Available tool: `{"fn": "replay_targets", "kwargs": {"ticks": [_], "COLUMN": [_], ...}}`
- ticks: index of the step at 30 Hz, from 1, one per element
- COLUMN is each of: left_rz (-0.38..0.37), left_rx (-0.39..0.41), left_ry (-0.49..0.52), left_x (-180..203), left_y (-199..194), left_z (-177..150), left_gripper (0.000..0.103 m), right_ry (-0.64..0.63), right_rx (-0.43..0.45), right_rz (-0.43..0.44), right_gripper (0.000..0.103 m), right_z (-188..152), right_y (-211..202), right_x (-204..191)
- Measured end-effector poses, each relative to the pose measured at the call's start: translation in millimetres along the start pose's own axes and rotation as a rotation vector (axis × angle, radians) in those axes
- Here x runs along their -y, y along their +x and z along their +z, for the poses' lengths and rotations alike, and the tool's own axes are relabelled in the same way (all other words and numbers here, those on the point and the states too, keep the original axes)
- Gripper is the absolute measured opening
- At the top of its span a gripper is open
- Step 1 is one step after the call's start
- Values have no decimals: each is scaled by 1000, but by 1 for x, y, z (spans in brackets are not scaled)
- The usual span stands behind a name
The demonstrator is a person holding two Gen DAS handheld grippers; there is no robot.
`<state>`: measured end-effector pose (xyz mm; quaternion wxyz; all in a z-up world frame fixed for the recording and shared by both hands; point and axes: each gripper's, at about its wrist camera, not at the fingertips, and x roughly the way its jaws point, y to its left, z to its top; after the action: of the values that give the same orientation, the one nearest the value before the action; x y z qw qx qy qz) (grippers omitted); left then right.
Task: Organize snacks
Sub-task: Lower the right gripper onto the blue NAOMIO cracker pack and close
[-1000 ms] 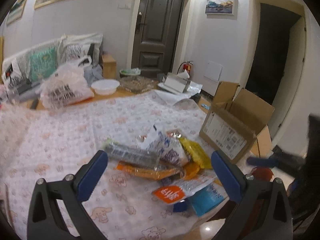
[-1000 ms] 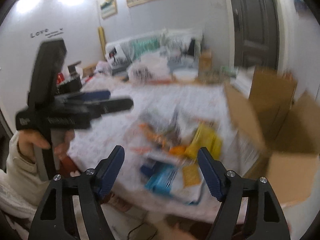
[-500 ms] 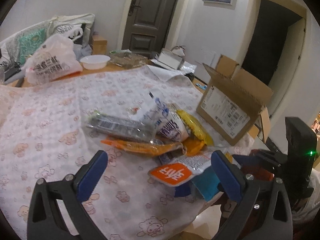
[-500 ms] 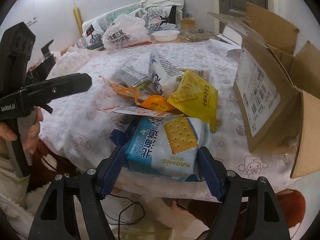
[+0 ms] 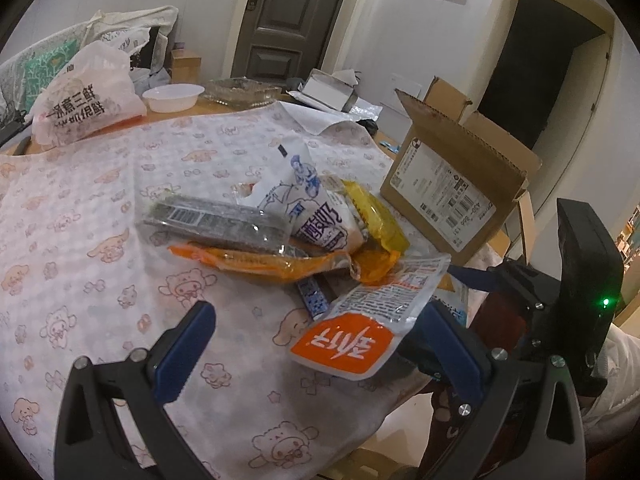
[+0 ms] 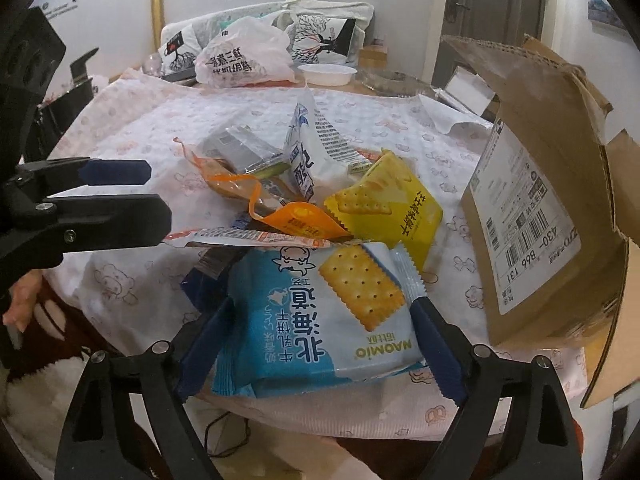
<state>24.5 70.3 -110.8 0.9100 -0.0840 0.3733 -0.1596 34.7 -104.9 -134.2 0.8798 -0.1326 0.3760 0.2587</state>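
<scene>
A pile of snack packets lies on the table near its front edge. In the right wrist view my right gripper (image 6: 320, 344) is open with its fingers on either side of a blue cracker packet (image 6: 320, 316). Behind it lie a yellow cracker packet (image 6: 384, 208), an orange pouch (image 6: 296, 216) and a white milk bag (image 6: 308, 148). In the left wrist view my left gripper (image 5: 320, 344) is open above the cloth, close to a white and orange packet (image 5: 360, 320). A dark bar packet (image 5: 212, 220) lies further back. The open cardboard box (image 5: 452, 184) stands right of the pile.
A cartoon-print cloth (image 5: 80, 200) covers the table. A white plastic bag (image 5: 84, 96), a white bowl (image 5: 172, 96) and a glass dish (image 5: 240, 90) stand at the far edge. The box (image 6: 552, 200) stands close to my right gripper's right side. A door (image 5: 280, 20) is behind.
Both grippers have moved in and down toward the snack pile. My right gripper's fingers now stand around the blue cracker packet. Both stay open.
</scene>
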Motion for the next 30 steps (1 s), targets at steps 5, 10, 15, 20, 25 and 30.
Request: {"fn": "replay_targets", "kwargs": {"ticks": [5,10,15,20,25,30], "left_rz": [2,4,15,37,37,42], "left_rx": [-5,-5,-8,-28,-44,-63], "left_ry": [9,13,18,26,42,64], "left_x": [4,7,9,11,15,18], "left_y": [0,-2,0,6,11,17], "left_z": [0,1,2,0,-1,-2], "left_gripper": [102,102,102,102,102,102], "right_ry": [-48,-24,-8,-8,25,42], "right_rx": [-19,6,14,16,32,55], "right_rz": [-27,-21,-59,-102,-118,-149], "right_gripper": [74,67,63,65,79,81], "right_z": [0,-4,-7,-12,-20,-25], "right_y": [1,-9,-14,-19,-23,-24], "right_x": [0,7,15,17,21,19]}}
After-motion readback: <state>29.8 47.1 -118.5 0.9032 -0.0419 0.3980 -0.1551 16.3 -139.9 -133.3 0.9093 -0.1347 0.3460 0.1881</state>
